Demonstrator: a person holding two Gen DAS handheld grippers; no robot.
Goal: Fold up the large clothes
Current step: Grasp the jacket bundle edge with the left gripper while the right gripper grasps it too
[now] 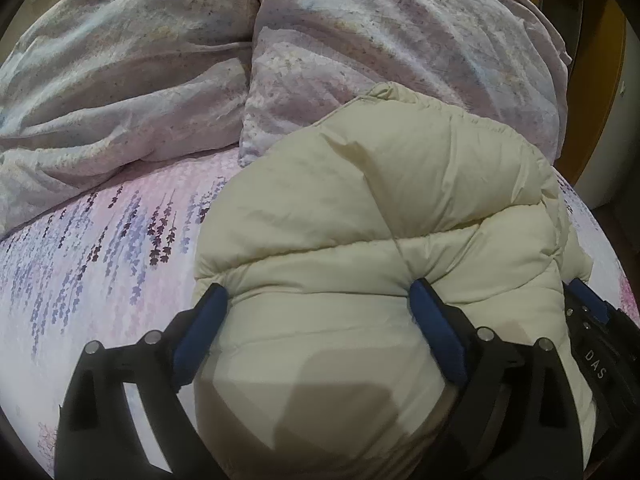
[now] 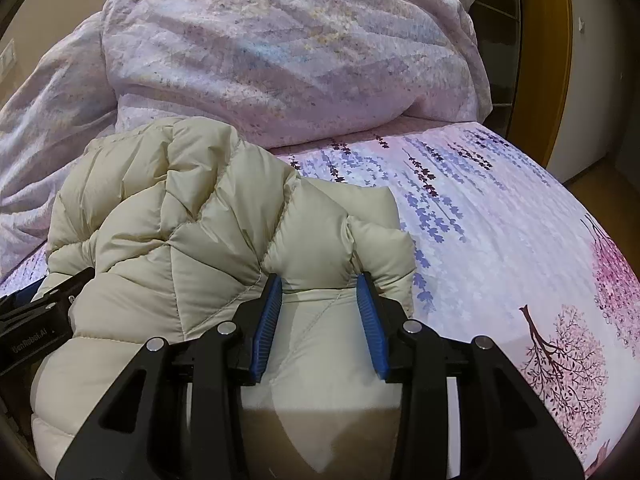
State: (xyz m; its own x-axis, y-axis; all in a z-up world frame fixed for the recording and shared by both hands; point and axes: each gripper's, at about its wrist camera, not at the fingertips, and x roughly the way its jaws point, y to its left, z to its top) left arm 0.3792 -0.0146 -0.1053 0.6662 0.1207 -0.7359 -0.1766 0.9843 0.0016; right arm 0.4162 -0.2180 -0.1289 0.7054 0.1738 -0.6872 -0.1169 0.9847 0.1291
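The left gripper [image 1: 320, 300] has wide jaws straddling the cream puffer jacket [image 1: 380, 200]. The right gripper [image 2: 320, 292] has narrow jaws pinching a jacket fold between them.

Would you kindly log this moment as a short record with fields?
garment: cream quilted down jacket, bunched up on the bed
surface: floral bedsheet
behind: rumpled duvet
left gripper: jaws wide, jacket bulging between them, blue pads seemingly touching fabric without squeezing
right gripper: pads pinching a fold of the jacket
spacing: both grippers side by side on the jacket's near edge
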